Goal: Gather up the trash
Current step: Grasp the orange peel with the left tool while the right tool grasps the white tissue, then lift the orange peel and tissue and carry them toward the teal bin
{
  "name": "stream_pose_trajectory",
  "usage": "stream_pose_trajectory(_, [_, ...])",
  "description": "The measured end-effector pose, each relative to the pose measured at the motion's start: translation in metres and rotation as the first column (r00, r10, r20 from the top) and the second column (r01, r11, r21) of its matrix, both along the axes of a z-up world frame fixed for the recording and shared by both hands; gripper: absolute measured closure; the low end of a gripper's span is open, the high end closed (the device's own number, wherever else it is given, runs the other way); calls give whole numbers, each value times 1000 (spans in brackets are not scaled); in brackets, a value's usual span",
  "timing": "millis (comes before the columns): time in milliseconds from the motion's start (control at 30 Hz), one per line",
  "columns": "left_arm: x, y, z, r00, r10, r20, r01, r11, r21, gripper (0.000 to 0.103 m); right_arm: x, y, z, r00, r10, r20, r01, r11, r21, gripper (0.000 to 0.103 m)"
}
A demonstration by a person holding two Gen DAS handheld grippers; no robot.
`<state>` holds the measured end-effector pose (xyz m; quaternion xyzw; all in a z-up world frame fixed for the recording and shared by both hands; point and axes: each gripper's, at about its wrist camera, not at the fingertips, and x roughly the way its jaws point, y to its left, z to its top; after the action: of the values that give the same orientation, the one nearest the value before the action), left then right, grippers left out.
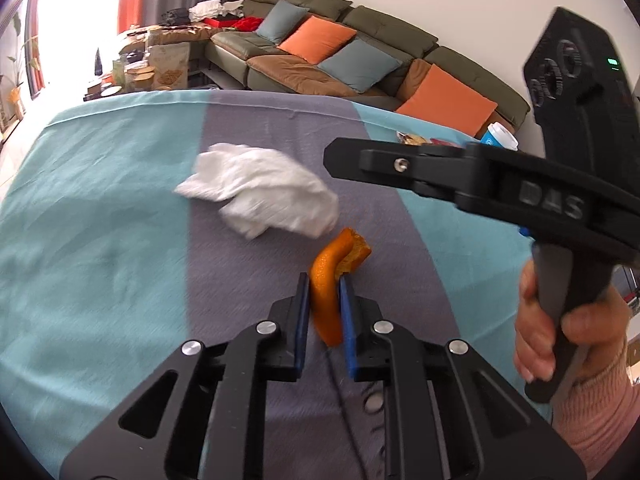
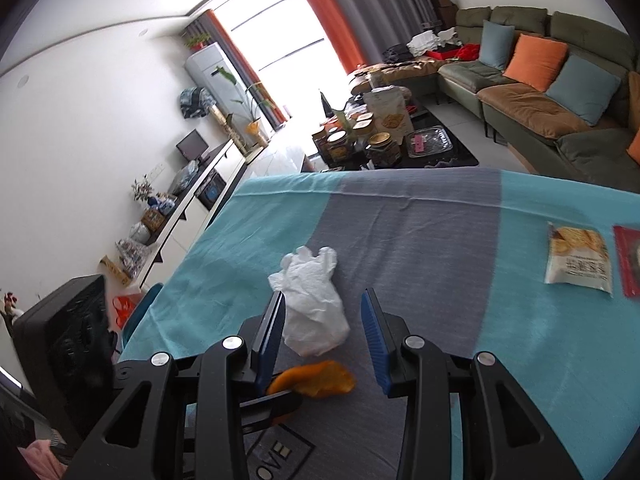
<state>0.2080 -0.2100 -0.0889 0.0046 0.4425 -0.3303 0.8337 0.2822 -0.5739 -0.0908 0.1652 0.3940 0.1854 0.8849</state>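
Now your left gripper [image 1: 325, 284] is clenched on the orange peel [image 1: 334, 276], just beside the crumpled white tissue [image 1: 260, 192] on the striped tablecloth [image 1: 100, 240]. Your right gripper [image 2: 324, 300] hangs released, its blue pads spread around that tissue's near end.

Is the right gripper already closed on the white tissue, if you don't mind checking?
No, the right gripper is open, its blue pads either side of the white tissue.

Left gripper [image 1: 325, 280] clamps orange peel [image 1: 329, 288]; crumpled tissue [image 1: 260, 190] beyond.
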Motion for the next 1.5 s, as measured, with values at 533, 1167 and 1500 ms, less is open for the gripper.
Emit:
stream_pose_trajectory(533, [-34, 117, 20, 977, 201, 68, -200, 979, -32, 88, 18, 28, -24, 997, 18, -73, -24, 996, -82, 79])
stream_pose_trajectory(1167, [-63, 168, 36, 944, 309, 117, -307, 951, -38, 88, -20, 52, 8, 998, 51, 45, -48, 997, -60, 91])
stream_pose_trajectory(1500, [-76, 193, 42, 923, 360, 134, -357, 933, -45, 88, -49, 81, 20, 987, 130, 91, -129, 991, -20, 91])
